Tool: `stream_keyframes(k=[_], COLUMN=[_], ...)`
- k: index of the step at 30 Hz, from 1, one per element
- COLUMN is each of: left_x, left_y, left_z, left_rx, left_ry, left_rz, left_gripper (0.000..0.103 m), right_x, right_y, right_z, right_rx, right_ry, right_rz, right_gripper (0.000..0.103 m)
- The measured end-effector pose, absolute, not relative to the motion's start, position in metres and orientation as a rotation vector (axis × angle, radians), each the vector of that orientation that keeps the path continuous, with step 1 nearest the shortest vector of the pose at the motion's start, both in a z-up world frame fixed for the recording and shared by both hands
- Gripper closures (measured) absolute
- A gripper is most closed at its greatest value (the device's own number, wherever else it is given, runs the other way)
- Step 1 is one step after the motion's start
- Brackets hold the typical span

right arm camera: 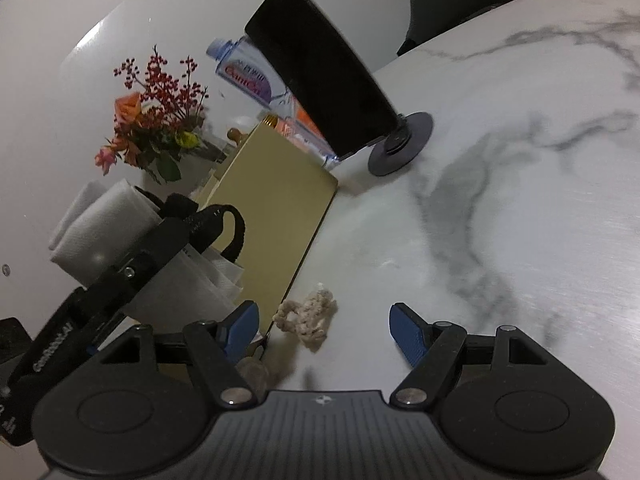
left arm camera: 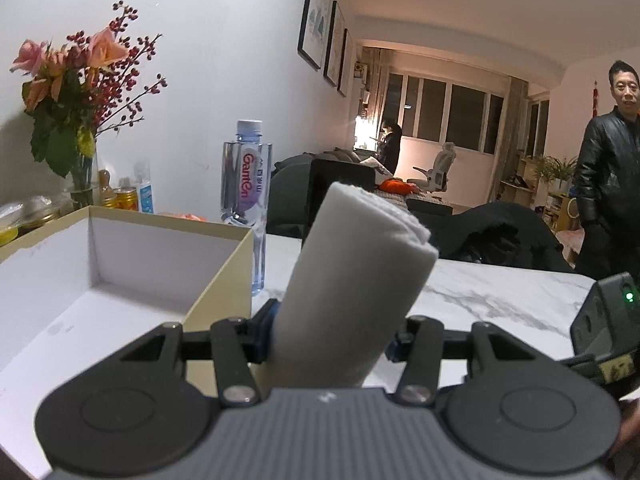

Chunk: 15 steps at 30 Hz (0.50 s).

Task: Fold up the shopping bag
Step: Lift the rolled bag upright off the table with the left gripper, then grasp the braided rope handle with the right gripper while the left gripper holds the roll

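Shopping bag (left arm camera: 352,280), white and rolled into a thick bundle, is pinched between the left gripper (left arm camera: 332,334) fingers, its free end poking up beside the open cream box (left arm camera: 168,264). Over on the right wrist view, the right gripper (right arm camera: 324,330) is spread wide with nothing between its blue pads (right arm camera: 408,332), hovering above the marble table (right arm camera: 520,208) near a small crumpled beige scrap (right arm camera: 308,316). Beyond stand a water bottle (left arm camera: 246,184) and a vase of flowers (left arm camera: 76,120).
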<state>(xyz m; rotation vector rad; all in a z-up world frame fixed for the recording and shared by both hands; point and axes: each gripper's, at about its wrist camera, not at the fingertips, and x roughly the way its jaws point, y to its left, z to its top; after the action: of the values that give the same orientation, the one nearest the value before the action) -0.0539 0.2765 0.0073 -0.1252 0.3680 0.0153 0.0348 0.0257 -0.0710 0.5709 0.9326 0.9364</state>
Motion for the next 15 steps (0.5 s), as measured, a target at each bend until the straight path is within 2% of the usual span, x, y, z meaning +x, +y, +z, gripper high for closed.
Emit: stream_keyframes(k=[5,10,13,15], left_x=[-0.056,-0.057,-0.058,-0.058], left_y=[0.288,0.299,0.3,0.3], left_z=[0.006,0.004,0.004,0.005], left_rx=[-0.15,-0.181,-0.183,-0.186], left_ry=[0.363,0.37,0.369,0.371], left_rz=[0.025,0.035,0.041,0.04], left_gripper=[0.056,0.056,0.056,0.056], right_x=[0.038,0.038,0.038,0.038], right_y=[0.043,0.052,0.058,0.063], right_z=[-0.073,-0.073,-0.074,-0.075], right_rx=[0.525,0.503,0.492,0.488], right_ry=[0.929,0.923,0.926,0.928], right_rz=[0.922,0.925,0.934,0.93], right_gripper=[0.038,0.042,0.048,0.057])
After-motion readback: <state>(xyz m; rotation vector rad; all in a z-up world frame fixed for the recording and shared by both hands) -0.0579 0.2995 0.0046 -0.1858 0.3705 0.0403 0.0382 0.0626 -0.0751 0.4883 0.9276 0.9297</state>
